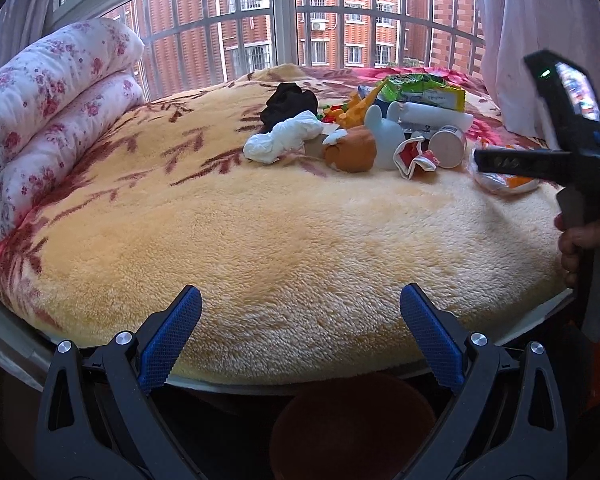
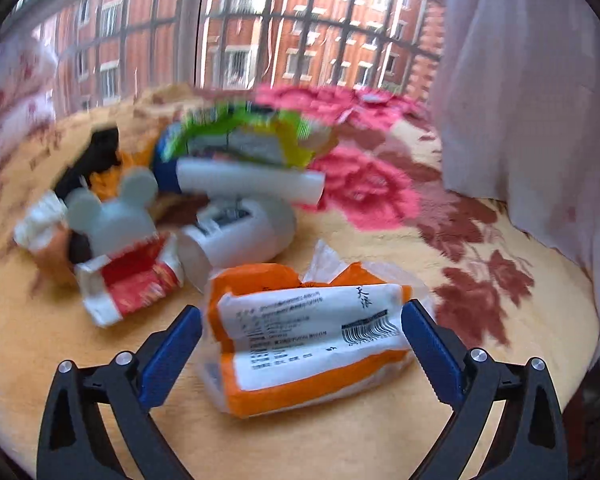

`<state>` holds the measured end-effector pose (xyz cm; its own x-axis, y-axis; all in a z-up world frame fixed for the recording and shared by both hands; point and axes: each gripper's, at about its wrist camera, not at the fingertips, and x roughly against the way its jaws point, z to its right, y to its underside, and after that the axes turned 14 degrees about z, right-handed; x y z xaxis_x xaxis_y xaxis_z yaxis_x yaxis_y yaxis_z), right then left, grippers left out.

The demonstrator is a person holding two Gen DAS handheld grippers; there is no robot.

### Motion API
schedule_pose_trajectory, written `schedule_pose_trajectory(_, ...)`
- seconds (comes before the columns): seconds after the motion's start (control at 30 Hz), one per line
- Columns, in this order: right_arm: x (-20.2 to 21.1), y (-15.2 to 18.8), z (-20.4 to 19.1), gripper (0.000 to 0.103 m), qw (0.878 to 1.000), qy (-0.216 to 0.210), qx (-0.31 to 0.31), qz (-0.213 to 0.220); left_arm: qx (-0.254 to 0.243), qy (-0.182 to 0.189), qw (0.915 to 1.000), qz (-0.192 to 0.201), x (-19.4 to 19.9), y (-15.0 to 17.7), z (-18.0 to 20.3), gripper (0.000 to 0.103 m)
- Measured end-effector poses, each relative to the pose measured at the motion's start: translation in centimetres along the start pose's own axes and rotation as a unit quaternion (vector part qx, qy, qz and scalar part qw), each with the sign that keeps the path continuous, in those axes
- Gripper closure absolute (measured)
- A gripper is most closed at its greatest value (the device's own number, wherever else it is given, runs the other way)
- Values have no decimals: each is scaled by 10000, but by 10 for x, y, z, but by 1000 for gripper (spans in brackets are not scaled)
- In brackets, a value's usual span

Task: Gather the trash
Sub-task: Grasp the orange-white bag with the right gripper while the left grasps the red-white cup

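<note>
A heap of trash and toys lies on the bed's yellow blanket (image 1: 260, 240). An orange and white plastic wrapper (image 2: 308, 344) lies right between the open fingers of my right gripper (image 2: 300, 336); it also shows in the left wrist view (image 1: 500, 182), partly behind the right gripper (image 1: 540, 164). Beside it lie a crumpled red and white wrapper (image 2: 128, 284), a paper cup (image 2: 236, 236), a white tube (image 2: 252, 180) and a green snack bag (image 2: 244, 136). A white tissue wad (image 1: 284, 140) lies at the heap's left. My left gripper (image 1: 300, 332) is open and empty above the bed's near edge.
A grey mouse-eared toy (image 1: 384, 140), an orange plush (image 1: 352, 152), a black cloth (image 1: 288, 104) and small colored toys sit in the heap. A folded floral quilt (image 1: 48, 120) lies at the left. A window and a white curtain (image 2: 532, 80) stand behind. A brown bin (image 1: 352, 428) stands below the bed edge.
</note>
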<state>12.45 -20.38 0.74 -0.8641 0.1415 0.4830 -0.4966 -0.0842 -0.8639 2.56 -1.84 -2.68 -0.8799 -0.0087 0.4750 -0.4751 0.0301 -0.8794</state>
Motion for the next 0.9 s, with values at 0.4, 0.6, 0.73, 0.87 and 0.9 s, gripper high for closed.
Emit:
schedule_pose_trajectory(0.4,-4,14,35,5,9935,-417,-984,-389,144,-28,9999,90,5,0,-12,6)
schedule_pose_trajectory(0.6,-44,3,28,4,9760,-864,-1745,-977,158,-44,9998,81,3,2,-15,6)
schedule_pose_trajectory(0.73,-74,-5,30,6,9589,-682,-2454,-1253,116,-117,9998,52,1,4,-17,6)
schedule_pose_trajectory(0.87,-93,-5,28,57,9545,-515,-2643,-1284,69,-205,9997,85,1,4,-19,6)
schedule_pose_trajectory(0.9,-91,-4,33,66,9520,-536,-2766,-1197,53,-210,9997,103,2,4,-19,6)
